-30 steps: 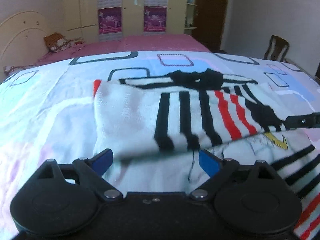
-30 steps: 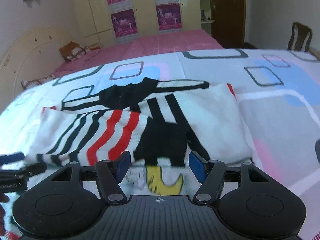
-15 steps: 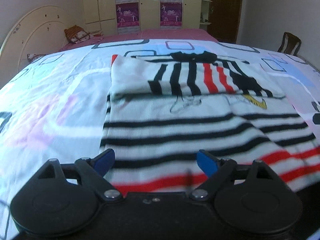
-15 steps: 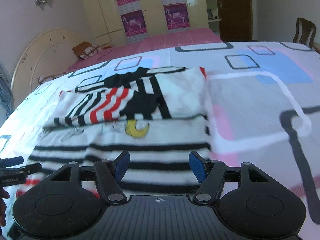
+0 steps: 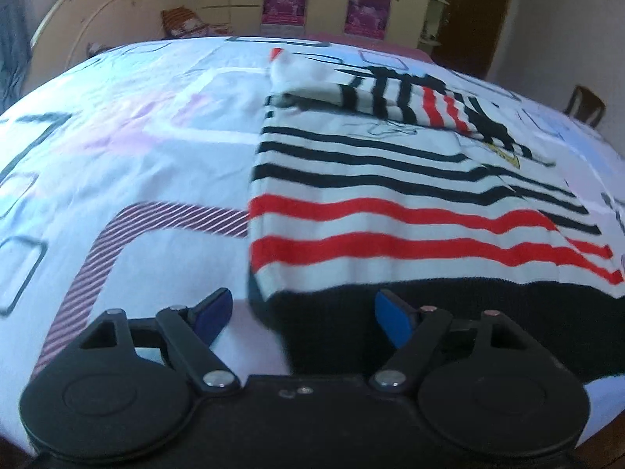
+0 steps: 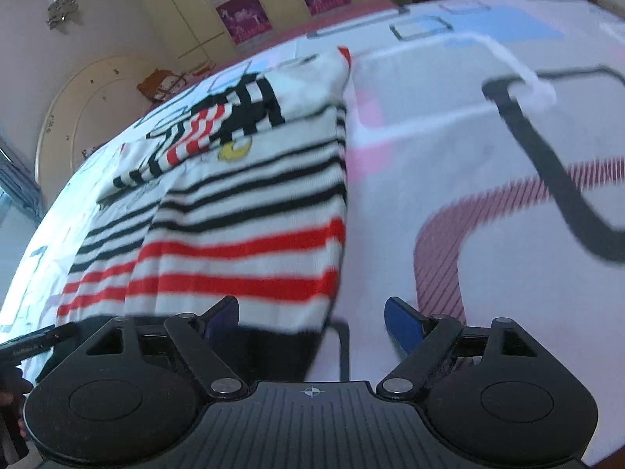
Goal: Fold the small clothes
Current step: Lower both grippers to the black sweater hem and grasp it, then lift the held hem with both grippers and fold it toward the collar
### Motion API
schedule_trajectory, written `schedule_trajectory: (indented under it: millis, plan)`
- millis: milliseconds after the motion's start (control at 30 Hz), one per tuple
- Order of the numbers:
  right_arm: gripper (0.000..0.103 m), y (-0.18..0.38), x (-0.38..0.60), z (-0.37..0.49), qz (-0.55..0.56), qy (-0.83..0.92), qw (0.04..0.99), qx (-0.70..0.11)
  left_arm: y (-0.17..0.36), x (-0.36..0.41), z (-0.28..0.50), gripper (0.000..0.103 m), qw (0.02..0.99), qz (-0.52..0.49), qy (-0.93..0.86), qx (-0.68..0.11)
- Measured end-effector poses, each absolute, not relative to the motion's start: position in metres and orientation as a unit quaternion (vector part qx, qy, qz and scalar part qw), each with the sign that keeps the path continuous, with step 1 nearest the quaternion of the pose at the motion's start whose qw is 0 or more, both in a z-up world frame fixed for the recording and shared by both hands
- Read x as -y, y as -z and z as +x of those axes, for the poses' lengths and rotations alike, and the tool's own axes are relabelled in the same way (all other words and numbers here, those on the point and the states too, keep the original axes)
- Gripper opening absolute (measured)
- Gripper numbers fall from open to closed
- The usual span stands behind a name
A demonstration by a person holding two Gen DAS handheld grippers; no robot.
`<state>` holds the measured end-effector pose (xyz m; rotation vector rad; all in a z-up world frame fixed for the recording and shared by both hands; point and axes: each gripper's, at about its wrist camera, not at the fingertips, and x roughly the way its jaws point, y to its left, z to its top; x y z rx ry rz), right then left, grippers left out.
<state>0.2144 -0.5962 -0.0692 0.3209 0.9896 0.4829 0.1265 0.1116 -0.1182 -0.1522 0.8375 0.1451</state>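
The striped sweater (image 5: pixel 410 211) is lying flat on the patterned bedsheet (image 5: pixel 136 148) with its far end already folded down over the chest, and both grippers are hovering at its black hem (image 5: pixel 449 324), so the bottom fold looks like the step in hand. The left gripper (image 5: pixel 302 314) is closing with the hem's left corner between its blue fingers (image 5: pixel 390 318) but not yet pinched, while the right gripper (image 6: pixel 312 318) is opening astride the right corner; next, I reckon, both need to nip the hem and carry it toward the folded end. Beyond the bed, a curved headboard (image 6: pixel 78 109), a wardrobe with purple posters (image 6: pixel 242 11) and a wooden chair (image 5: pixel 586 105) are standing along the walls.
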Motion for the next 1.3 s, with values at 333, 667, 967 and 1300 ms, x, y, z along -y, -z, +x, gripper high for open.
schedule_trajectory:
  millis: [333,667,967,1300]
  plan:
    - [0.065,0.081,0.614,0.208,0.266,-0.269,0.802,-0.462,0.115,-0.137,0.123,0.073,0.895,-0.17,-0.011,-0.412]
    - [0.05,0.095,0.62,0.209,0.33,-0.315,0.736,-0.501,0.129,-0.136,0.116,0.057,0.869,-0.265,0.078,-0.41]
    - [0.005,0.104,0.615,0.21,0.351,-0.327,0.717,-0.506,0.138,-0.147,0.127,0.006,0.859,-0.321,0.063,-0.393]
    - [0.005,0.089,0.631,0.208,0.349,-0.329,0.743,-0.466,0.14,-0.154,0.104,0.006,0.871,-0.342,-0.007,-0.353]
